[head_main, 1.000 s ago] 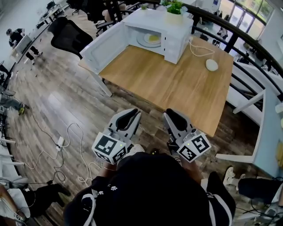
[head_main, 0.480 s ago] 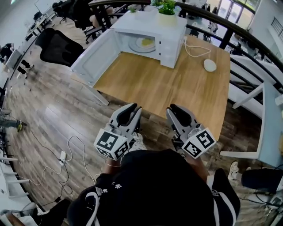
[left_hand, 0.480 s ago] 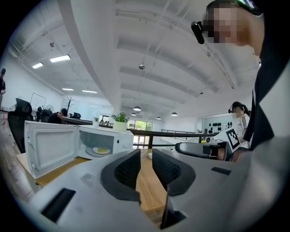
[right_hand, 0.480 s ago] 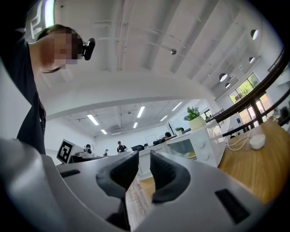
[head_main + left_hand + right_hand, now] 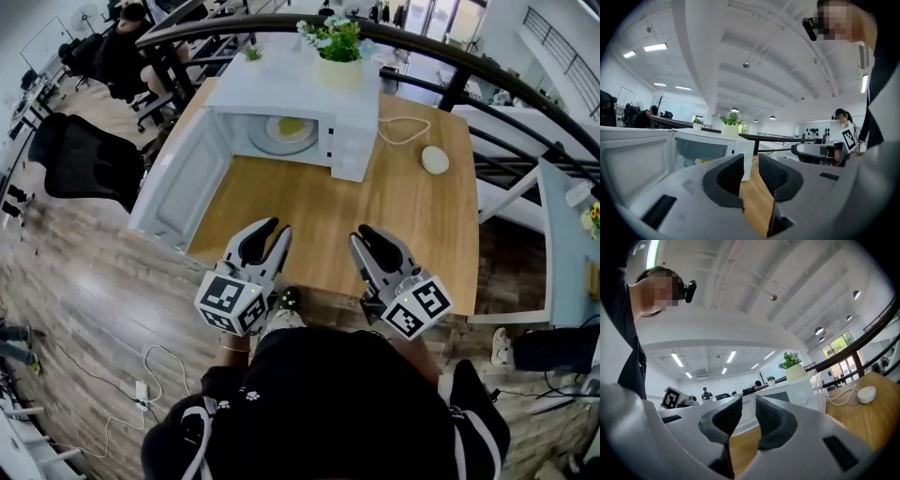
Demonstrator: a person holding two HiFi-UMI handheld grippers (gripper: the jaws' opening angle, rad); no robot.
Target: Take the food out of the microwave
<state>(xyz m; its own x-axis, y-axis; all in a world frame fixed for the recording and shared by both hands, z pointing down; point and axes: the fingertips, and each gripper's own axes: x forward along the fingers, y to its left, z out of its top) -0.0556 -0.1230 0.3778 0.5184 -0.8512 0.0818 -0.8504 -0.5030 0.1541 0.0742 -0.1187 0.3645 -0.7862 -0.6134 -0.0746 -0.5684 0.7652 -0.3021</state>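
At the far edge of the light wooden table (image 5: 403, 216), yellow food (image 5: 292, 127) sits on a round plate (image 5: 267, 141) inside the open white microwave oven (image 5: 281, 80). Over the near edge, the jaws of the left gripper (image 5: 272, 228) have just been opening, and those of the right gripper (image 5: 366, 232) stand slightly apart, both empty.

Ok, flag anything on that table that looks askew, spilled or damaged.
Nothing spilled or damaged. The door of the microwave stands wide open past the left edge of the table, plate of food inside; a potted plant sits on top.
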